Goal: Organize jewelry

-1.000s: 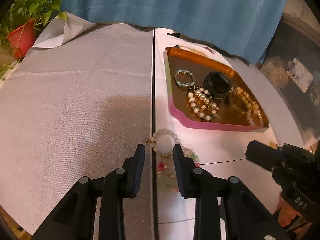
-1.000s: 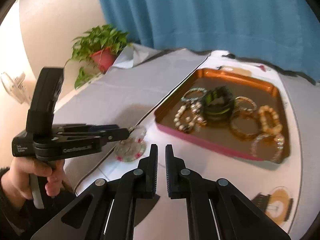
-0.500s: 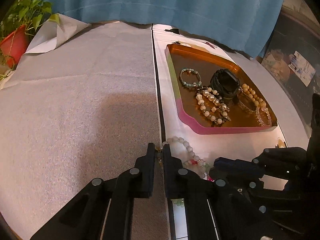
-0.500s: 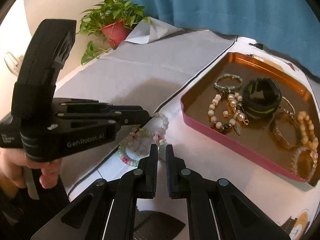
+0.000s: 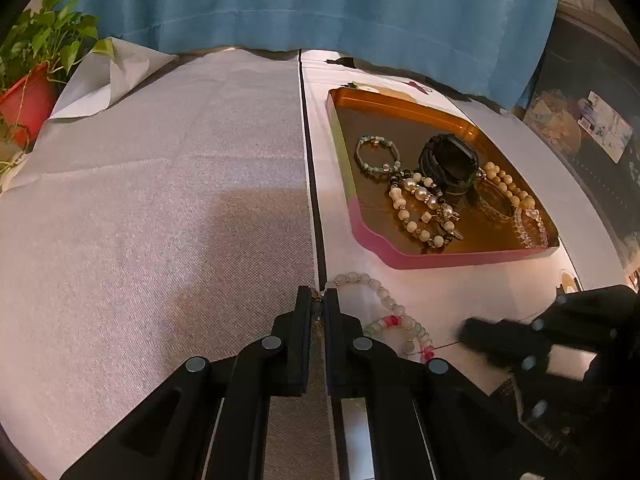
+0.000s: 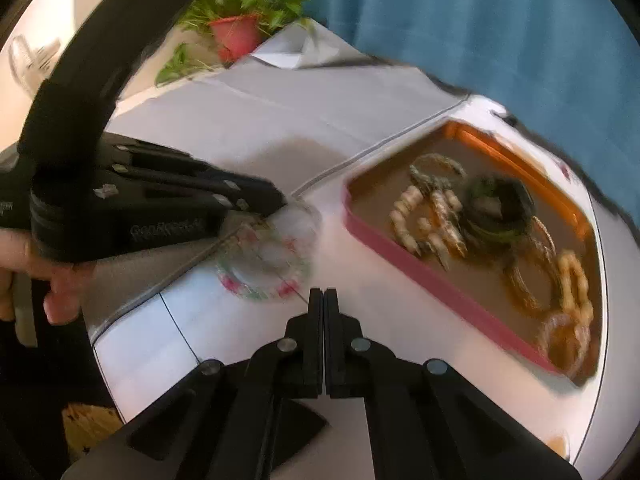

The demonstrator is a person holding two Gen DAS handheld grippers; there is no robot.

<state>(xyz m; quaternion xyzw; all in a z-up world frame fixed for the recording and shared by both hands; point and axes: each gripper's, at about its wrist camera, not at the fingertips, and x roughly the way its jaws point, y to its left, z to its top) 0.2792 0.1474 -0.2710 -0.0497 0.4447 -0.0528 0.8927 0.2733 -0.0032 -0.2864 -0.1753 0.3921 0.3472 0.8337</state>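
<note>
left gripper (image 5: 317, 304) jaws pinching pale bead bracelet (image 5: 384, 312) with pink-green accents | right gripper (image 6: 324, 300) jaws closed, empty

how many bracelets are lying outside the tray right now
2, as far as I can tell: a pale bead bracelet pinched by the left gripper, and a pink-and-green one overlapping it. The grippers may hide more.

Motion blur in the right wrist view smears the pale beaded bracelets (image 6: 268, 256) and the bracelets in the orange-lined, pink-walled metal tray (image 6: 404, 268), while the red-potted green plant (image 5: 28, 96) is cut by the left view's edge.
</note>
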